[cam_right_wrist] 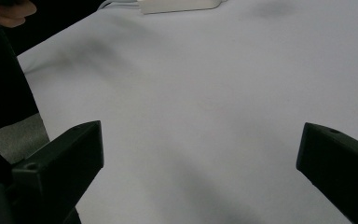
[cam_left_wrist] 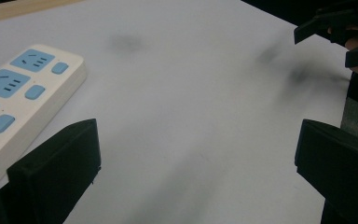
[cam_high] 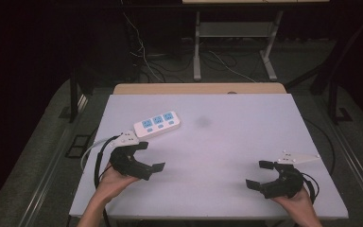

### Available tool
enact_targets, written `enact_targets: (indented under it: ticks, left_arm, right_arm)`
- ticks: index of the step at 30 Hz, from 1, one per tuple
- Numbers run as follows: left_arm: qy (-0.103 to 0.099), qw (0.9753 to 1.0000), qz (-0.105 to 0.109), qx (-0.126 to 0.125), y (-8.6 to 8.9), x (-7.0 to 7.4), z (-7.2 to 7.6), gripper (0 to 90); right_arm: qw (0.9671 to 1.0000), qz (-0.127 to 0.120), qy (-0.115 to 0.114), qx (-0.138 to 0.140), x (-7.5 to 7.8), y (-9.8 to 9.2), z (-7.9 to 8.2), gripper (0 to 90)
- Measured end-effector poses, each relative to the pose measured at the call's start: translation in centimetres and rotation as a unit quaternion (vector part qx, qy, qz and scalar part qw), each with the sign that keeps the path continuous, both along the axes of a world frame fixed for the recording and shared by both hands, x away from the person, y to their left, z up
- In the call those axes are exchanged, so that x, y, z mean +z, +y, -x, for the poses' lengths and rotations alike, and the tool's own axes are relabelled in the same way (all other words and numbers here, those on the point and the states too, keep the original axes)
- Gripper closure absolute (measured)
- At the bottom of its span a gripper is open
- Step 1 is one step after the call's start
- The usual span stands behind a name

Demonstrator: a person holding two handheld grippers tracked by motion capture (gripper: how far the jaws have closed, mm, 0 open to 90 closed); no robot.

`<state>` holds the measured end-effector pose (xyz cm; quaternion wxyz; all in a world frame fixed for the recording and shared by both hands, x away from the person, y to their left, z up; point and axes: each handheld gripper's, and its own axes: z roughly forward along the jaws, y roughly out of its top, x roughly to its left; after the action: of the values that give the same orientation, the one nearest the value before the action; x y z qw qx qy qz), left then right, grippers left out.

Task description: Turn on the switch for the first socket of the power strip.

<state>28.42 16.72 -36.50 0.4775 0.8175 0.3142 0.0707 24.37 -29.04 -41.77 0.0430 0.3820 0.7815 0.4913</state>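
A white power strip with three blue sockets and blue switches lies on the left half of the white table, and its white cord runs off the left edge. My left gripper is open just in front of the strip, with nothing between its jaws. In the left gripper view the power strip lies to the left of the open left gripper. My right gripper is open and empty near the table's front right corner. The right gripper view has the open right gripper over bare table, with the strip's edge far off.
A faint dark smudge marks the table's middle. A wooden strip borders the far edge. Beyond stand a metal table frame and loose cables on the floor. The right gripper appears at the top right of the left gripper view.
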Motion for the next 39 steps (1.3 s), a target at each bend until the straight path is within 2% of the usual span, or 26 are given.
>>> enact_targets:
  ticks: [23,29,39]
  left_arm:
    - [-0.004,0.9992,-0.039,-0.003,0.1,2.4,-2.2,0.0]
    - [-0.001,0.9990,-0.044,0.002,0.3,2.6,-2.9,0.0]
    - [0.002,0.9978,-0.067,0.002,0.4,3.1,-3.9,0.0]
  right_arm:
    - [1.0000,0.001,0.000,-0.002,0.0,0.0,0.0,0.1]
    - [1.0000,0.001,-0.003,-0.005,0.0,-0.1,0.1,0.1]
    - [1.0000,0.002,-0.004,-0.007,0.0,-0.2,0.1,0.1]
